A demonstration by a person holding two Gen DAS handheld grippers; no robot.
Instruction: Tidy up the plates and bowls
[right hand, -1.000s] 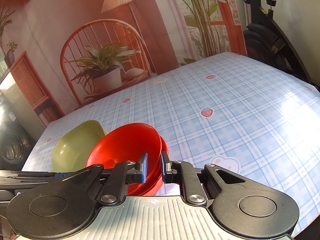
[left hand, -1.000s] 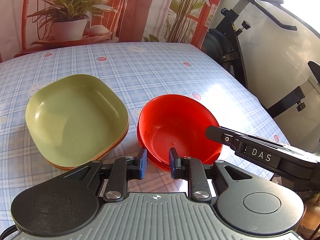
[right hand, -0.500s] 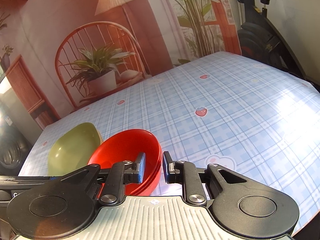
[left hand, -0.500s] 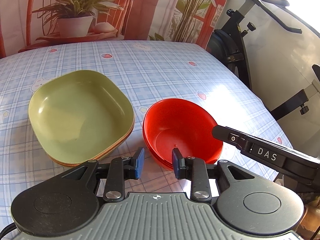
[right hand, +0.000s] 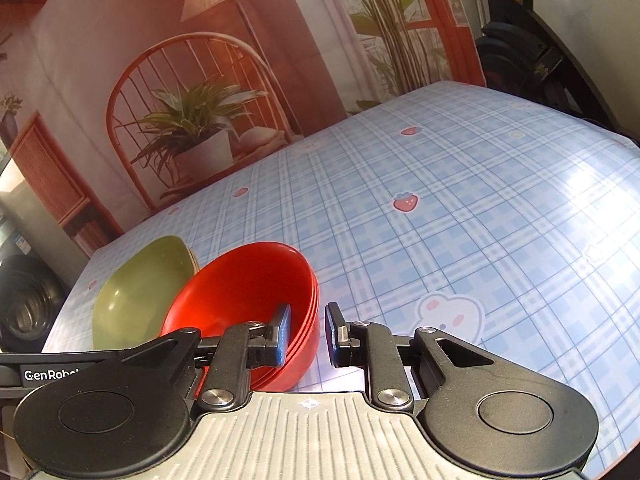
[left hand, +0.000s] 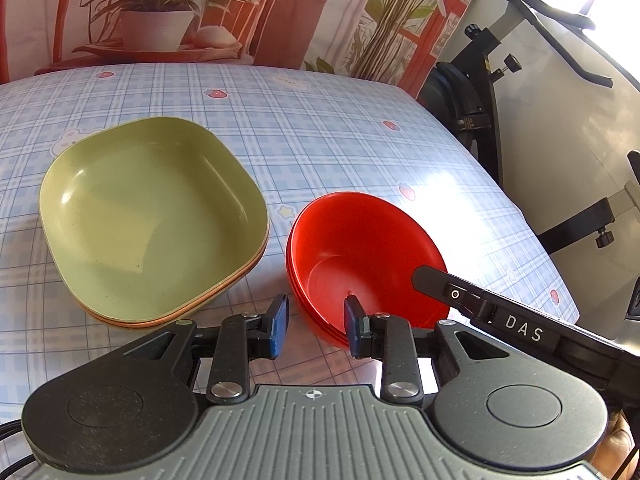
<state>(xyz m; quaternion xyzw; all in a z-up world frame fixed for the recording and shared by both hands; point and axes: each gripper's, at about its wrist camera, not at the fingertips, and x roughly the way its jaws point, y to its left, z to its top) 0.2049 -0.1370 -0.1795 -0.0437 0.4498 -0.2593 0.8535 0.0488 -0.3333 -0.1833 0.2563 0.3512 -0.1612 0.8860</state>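
Note:
A stack of red bowls (left hand: pixel 362 258) stands on the table next to a stack of square plates with a green plate (left hand: pixel 150 216) on top. My left gripper (left hand: pixel 314 330) is open, its jaws on either side of the near rim of the red bowls, apart from it. My right gripper (right hand: pixel 307 335) is open too; its jaws straddle the right rim of the red bowls (right hand: pixel 248 292) without gripping. The green plate (right hand: pixel 138 298) lies behind the bowls in the right wrist view. The right gripper's body reaches over the bowls' right edge in the left wrist view.
The table carries a blue checked cloth with strawberry prints (right hand: pixel 460 208). An exercise bike (left hand: pixel 492 76) stands beyond the table's right edge. A printed backdrop with a potted plant (right hand: pixel 192 128) hangs behind the table. A dark appliance (right hand: pixel 24 304) stands at the far left.
Both grippers have opened wider and drawn back a little from the red bowls. The red bowls now rest level on the table instead of tilted.

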